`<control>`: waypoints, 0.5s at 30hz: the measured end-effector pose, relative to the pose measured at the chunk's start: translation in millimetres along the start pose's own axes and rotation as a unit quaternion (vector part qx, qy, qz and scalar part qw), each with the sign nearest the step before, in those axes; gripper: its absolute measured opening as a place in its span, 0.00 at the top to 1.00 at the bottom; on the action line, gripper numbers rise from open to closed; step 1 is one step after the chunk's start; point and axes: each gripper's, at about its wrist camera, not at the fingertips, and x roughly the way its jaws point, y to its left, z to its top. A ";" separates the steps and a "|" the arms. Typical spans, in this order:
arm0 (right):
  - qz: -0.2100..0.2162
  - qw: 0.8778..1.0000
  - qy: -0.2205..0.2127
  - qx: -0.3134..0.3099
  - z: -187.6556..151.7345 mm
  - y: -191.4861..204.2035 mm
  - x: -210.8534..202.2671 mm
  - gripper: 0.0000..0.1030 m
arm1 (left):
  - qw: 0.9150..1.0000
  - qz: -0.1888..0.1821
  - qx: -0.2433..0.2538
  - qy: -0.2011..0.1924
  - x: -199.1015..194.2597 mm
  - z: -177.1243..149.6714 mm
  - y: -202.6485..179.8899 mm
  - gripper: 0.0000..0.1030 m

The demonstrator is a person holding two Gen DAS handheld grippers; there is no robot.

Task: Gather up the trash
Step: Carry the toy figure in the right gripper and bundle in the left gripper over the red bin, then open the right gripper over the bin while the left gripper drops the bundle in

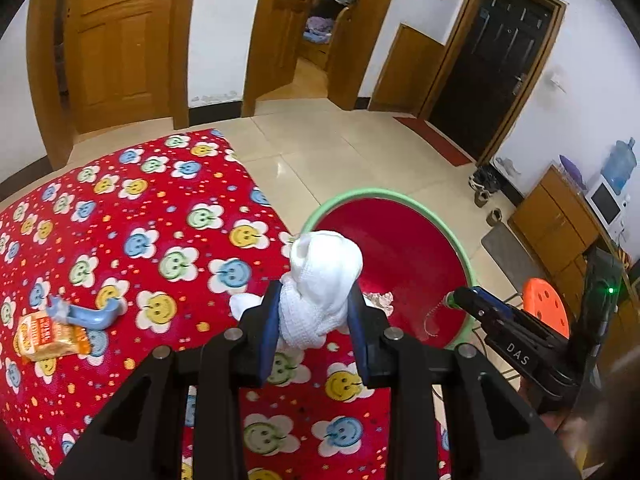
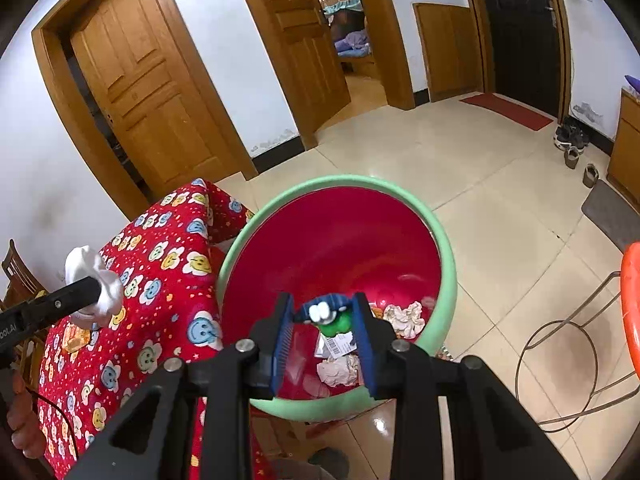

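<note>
— Over the table's corner, what do the left tongs (image 1: 316, 312) carry?

— A crumpled white cloth wad (image 1: 320, 280), pinched between the blue pads, tilted downward above the edge of the table draped in a red cloth with smiley flowers (image 1: 140, 220). The wad sits just short of the green rim of the round red plastic bin (image 2: 340, 240).

— And the right tongs (image 2: 326, 320)?

— Closed narrowly on a small green and blue toy-like piece with white eyes (image 2: 328, 314), held above the bin's open mouth, also angled down. A hand (image 2: 22, 420) shows at the left edge of the right wrist view, gripping the left tool.

— What lies in the bin?

— Crumpled pale paper balls (image 2: 404, 318) and a printed label (image 2: 340, 344) on the bottom.

— Anything left on the table?

— An orange snack packet (image 1: 48, 338) and a pale blue plastic piece (image 1: 92, 316) touching it, well apart from the wad.

— Room around?

— The bin stands against the table's side. An orange stool with a wire frame (image 1: 546, 310) is close on the right; beyond, glossy cream floor tiles (image 2: 460, 168) run clear to wooden doors (image 2: 160, 100) and a dark door (image 1: 492, 64).
</note>
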 end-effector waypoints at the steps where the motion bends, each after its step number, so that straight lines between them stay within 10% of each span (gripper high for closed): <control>1: 0.001 1.000 0.000 0.001 0.6 -2.4 0.0 0.68 | 1.000 -0.001 0.002 0.002 2.3 0.5 -2.8 0.70; 15: 0.004 1.000 -0.013 0.008 8.7 -19.0 -6.4 0.59 | 0.999 -0.009 0.025 0.020 28.9 3.9 -26.0 0.70</control>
